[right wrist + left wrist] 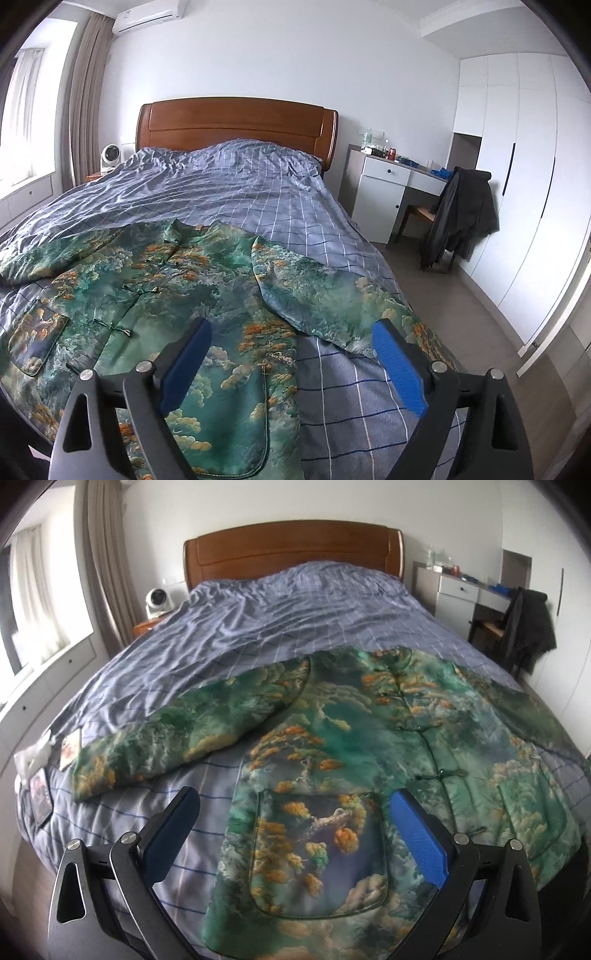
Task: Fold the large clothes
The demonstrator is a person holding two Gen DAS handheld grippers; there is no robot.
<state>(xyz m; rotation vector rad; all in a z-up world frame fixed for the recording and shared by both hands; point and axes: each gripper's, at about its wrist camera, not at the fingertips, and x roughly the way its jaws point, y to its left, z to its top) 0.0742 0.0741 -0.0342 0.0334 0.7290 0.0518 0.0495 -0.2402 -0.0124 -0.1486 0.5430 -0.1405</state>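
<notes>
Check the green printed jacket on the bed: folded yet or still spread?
Spread. The jacket lies flat, front up and buttoned, both sleeves out to the sides. Left gripper and right gripper are open above it, holding nothing.

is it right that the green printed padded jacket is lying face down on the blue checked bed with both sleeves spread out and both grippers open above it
Not quite: the green printed padded jacket lies face up, not face down. The left wrist view shows its knot-button front closure and patch pocket. The rest holds: sleeves spread on the blue checked bed, left gripper and right gripper open above it.
</notes>
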